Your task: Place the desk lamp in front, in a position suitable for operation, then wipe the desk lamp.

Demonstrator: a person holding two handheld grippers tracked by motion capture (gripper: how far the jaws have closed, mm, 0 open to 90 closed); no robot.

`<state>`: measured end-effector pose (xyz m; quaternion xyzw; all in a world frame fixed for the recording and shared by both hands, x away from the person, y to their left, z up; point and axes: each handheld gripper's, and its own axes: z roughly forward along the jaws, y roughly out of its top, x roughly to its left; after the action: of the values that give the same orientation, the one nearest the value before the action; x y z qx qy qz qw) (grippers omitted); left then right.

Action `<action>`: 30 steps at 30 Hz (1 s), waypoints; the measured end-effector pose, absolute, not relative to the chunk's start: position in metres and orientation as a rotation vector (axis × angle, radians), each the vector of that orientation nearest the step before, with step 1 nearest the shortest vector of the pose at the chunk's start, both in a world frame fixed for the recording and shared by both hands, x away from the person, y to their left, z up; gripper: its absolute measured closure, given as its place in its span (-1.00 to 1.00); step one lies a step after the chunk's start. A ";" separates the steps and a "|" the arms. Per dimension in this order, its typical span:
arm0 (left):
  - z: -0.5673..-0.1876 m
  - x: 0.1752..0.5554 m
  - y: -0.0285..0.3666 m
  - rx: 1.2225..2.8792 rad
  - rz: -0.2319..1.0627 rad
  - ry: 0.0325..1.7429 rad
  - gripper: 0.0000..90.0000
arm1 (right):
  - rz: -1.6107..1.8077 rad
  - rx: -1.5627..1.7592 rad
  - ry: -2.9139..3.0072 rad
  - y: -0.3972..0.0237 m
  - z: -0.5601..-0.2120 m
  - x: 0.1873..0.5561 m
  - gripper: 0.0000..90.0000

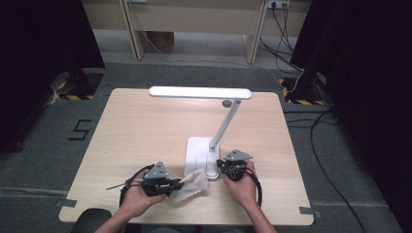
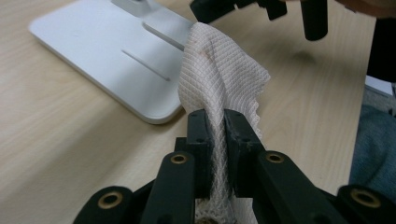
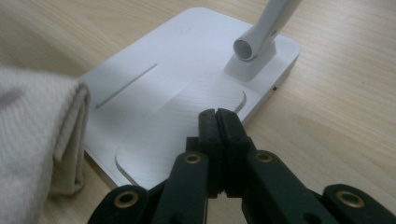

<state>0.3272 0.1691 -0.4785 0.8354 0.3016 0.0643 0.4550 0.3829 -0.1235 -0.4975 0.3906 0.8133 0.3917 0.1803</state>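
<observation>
At a light wood table [image 1: 121, 136], a white desk lamp [image 1: 214, 121] stands with its base [image 3: 177, 70] directly ahead of the right gripper [image 3: 219, 114], whose 2 jaws are pressed together on nothing, tips over the base's ribbed panel. The left gripper [image 2: 215, 119] pinches a white waffle-weave cloth [image 2: 219, 79] tight between its jaws, the loose end hanging at the base's near corner. To wipe well, the empty gripper likely should steady the base while the cloth is drawn flat across it.
</observation>
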 end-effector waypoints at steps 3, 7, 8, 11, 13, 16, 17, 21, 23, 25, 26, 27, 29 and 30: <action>-0.475 0.329 0.177 2.043 0.182 0.763 0.81 | 1.100 1.080 2.300 -0.119 -0.499 0.383 0.97; -0.471 0.331 0.183 2.030 0.210 0.772 0.80 | 1.103 1.063 2.278 -0.117 -0.495 0.384 0.96; -0.470 0.332 0.183 2.024 0.217 0.773 0.80 | 1.103 1.063 2.278 -0.117 -0.495 0.384 0.96; -0.464 0.332 0.187 2.009 0.243 0.777 0.80 | 1.113 1.046 2.272 -0.117 -0.492 0.384 0.96; -0.460 0.332 0.190 2.004 0.261 0.788 0.80 | 1.119 1.045 2.278 -0.116 -0.492 0.384 0.96; -0.454 0.332 0.197 1.985 0.284 0.810 0.80 | 1.115 1.039 2.294 -0.113 -0.493 0.385 0.95; -0.452 0.332 0.200 1.980 0.295 0.817 0.80 | 1.115 1.038 2.296 -0.112 -0.493 0.385 0.95; -0.448 0.333 0.208 1.970 0.316 0.836 0.80 | 1.112 1.023 2.304 -0.110 -0.495 0.387 0.95; -0.446 0.333 0.211 1.965 0.325 0.840 0.80 | 1.101 1.032 2.309 -0.109 -0.496 0.386 0.95; -0.444 0.333 0.213 1.961 0.331 0.841 0.80 | 1.098 1.030 2.313 -0.109 -0.497 0.386 0.94; -0.443 0.333 0.214 1.960 0.335 0.842 0.80 | 1.093 1.032 2.317 -0.109 -0.498 0.386 0.94; -0.442 0.333 0.215 1.957 0.337 0.847 0.80 | 1.100 1.035 2.314 -0.109 -0.499 0.386 0.94; -0.441 0.333 0.216 1.953 0.338 0.851 0.80 | 1.103 1.036 2.308 -0.109 -0.498 0.386 0.92; -0.441 0.334 0.216 1.953 0.337 0.852 0.80 | 1.103 1.036 2.308 -0.109 -0.498 0.386 0.92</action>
<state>0.3338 0.2164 -0.4412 0.7979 0.3479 0.1377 0.4726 0.3859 -0.1091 -0.4976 0.3687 0.8210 0.3925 0.1897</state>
